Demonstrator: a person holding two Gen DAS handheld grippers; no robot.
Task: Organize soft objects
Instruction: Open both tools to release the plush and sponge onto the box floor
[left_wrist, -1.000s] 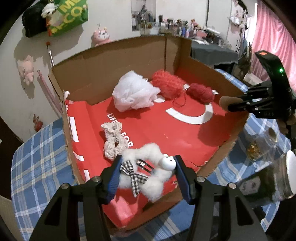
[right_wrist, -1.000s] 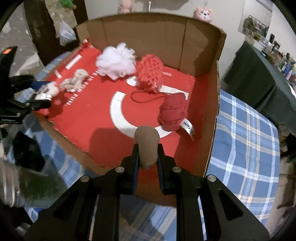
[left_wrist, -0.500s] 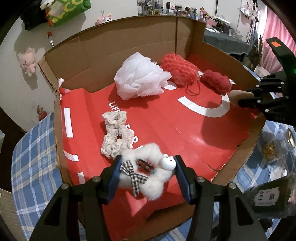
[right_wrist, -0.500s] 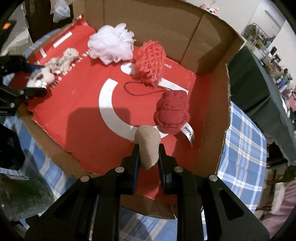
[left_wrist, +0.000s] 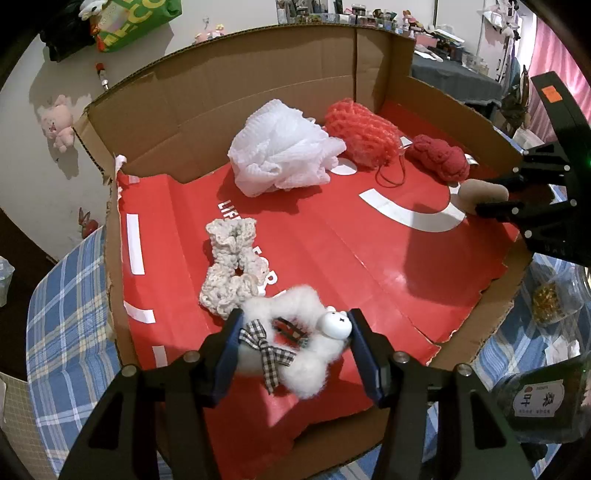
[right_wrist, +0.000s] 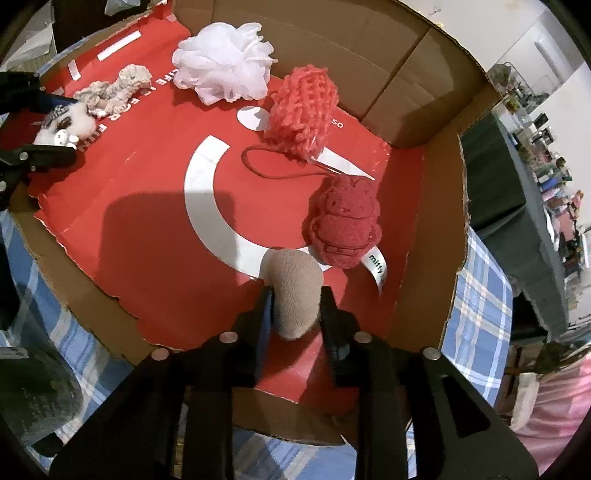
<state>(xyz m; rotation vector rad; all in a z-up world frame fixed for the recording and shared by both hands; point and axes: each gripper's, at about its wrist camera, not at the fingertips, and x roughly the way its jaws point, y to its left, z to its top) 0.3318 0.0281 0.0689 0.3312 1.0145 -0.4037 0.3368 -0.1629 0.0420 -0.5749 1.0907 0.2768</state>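
My left gripper (left_wrist: 295, 343) is shut on a white fluffy scrunchie (left_wrist: 295, 354) with a checked bow, held just above the red floor of the cardboard box (left_wrist: 258, 74), next to a cream crochet scrunchie (left_wrist: 232, 269). My right gripper (right_wrist: 295, 299) is shut on a beige sponge (right_wrist: 293, 288), held over the box floor beside a dark red plush (right_wrist: 343, 221). The beige sponge also shows in the left wrist view (left_wrist: 480, 194). A white mesh pouf (left_wrist: 280, 151) and an orange-red crochet pouch (left_wrist: 362, 133) lie at the back.
The box sits on a blue checked tablecloth (left_wrist: 62, 332). A dark jar (left_wrist: 543, 402) and a clear bag with yellow bits (left_wrist: 550, 295) stand right of the box. The box walls rise at the back and sides; the front edge is low and torn.
Both grippers have moved forward and down into the box with their objects still held. The sponge now hangs close beside the dark red plush.
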